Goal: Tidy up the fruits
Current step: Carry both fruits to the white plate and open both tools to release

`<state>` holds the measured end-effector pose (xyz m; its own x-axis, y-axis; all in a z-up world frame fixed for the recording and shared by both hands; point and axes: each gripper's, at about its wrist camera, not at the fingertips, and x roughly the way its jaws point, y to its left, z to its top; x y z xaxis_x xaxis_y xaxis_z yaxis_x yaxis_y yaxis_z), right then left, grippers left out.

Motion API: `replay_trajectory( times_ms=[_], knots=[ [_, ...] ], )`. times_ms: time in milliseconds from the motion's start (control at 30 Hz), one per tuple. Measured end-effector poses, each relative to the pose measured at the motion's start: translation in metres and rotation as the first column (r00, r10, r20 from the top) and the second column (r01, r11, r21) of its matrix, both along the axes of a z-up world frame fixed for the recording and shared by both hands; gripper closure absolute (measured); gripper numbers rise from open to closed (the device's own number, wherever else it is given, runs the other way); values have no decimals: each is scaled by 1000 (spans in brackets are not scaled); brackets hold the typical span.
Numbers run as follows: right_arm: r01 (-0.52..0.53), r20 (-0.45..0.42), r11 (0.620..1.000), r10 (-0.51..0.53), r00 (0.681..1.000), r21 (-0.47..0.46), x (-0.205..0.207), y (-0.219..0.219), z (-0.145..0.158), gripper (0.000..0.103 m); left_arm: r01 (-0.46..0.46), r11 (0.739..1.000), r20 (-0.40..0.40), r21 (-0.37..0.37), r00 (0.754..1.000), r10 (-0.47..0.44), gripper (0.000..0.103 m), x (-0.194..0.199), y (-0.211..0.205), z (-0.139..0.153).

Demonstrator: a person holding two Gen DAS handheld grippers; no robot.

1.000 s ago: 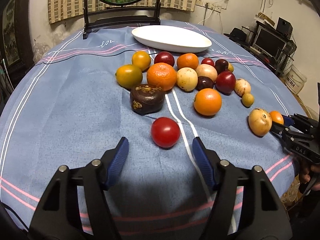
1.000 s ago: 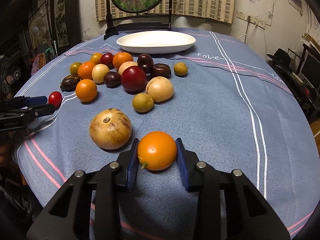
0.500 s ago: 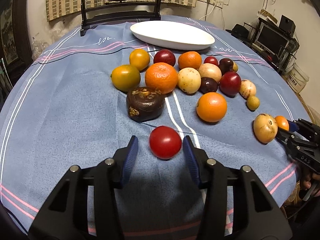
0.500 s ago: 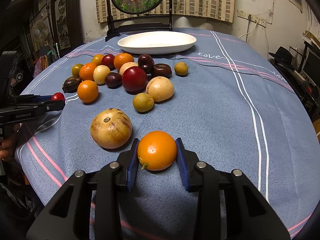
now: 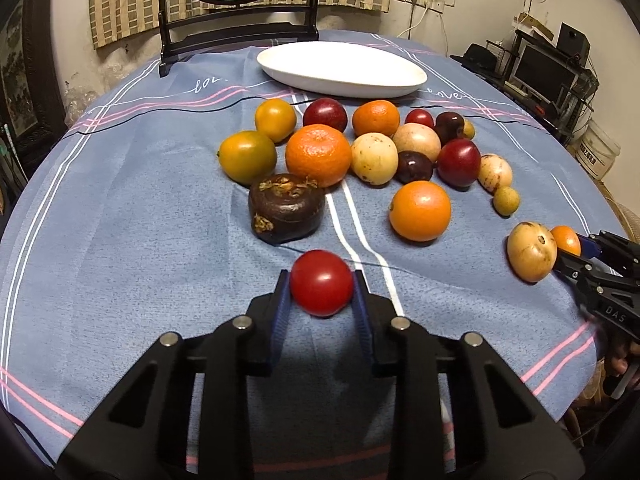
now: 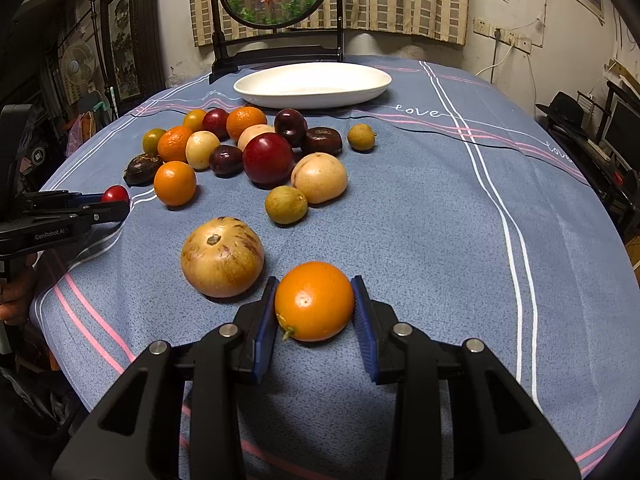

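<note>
My left gripper (image 5: 321,286) is shut on a small red tomato (image 5: 321,282) near the table's front edge; it also shows in the right wrist view (image 6: 115,194). My right gripper (image 6: 314,304) is shut on a small orange (image 6: 314,301), which shows in the left wrist view (image 5: 565,239) at the far right. A tan speckled fruit (image 6: 222,257) lies just left of the orange. Several oranges, plums and pale fruits lie in a loose cluster (image 5: 360,148) mid-table. A white oval plate (image 5: 340,69) stands empty behind them.
A dark brown fruit (image 5: 285,207) lies just beyond the tomato. A framed round screen on a black stand (image 6: 276,12) stands behind the plate. The blue striped cloth (image 6: 440,200) is bare to the right. Shelves and a monitor (image 5: 540,76) stand off the table's right side.
My left gripper has moved forward around the red tomato and closed on it. My right gripper has stayed shut on the orange.
</note>
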<state>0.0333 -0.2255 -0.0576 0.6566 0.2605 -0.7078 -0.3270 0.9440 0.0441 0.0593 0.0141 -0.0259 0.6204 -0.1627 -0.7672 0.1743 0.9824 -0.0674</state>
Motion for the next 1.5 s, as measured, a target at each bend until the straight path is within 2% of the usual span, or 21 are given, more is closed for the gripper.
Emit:
replay_trajectory(
  times_ms=[300, 467, 600, 733, 833, 1000, 1100, 1267, 1500],
  knots=[
    [29, 10, 1000, -29, 1000, -1, 0, -6, 5, 67, 19, 999, 39, -29, 999, -18, 74, -7, 4, 10],
    [28, 43, 999, -29, 999, 22, 4, -14, 26, 67, 56, 998, 70, -37, 996, -54, 73, -6, 3, 27],
    [-7, 77, 999, 3, 997, 53, 21, -8, 49, 67, 93, 993, 73, -65, 993, -89, 73, 11, 2, 47],
    [-62, 108, 993, 51, 993, 101, 53, 4, 70, 67, 115, 991, 95, -69, 990, -109, 73, 44, -1, 68],
    [-92, 112, 987, 77, 991, 132, 88, 15, 78, 67, 115, 992, 108, -44, 988, -110, 73, 76, -8, 79],
    [-76, 46, 980, 68, 997, 185, 169, 26, 78, 67, 96, 995, 97, -12, 991, -94, 73, 150, -19, 82],
    [-73, -3, 974, 76, 997, 215, 209, 32, 74, 67, 87, 996, 71, -29, 994, -85, 73, 192, -24, 77],
    [-70, -62, 989, 78, 995, 132, 262, 58, 61, 67, 53, 998, 13, -29, 999, -53, 73, 253, -29, 61],
    [-91, -142, 995, 96, 985, 43, 291, 79, 42, 67, 60, 997, -77, 42, 995, -56, 73, 285, -41, 31]
  ],
)
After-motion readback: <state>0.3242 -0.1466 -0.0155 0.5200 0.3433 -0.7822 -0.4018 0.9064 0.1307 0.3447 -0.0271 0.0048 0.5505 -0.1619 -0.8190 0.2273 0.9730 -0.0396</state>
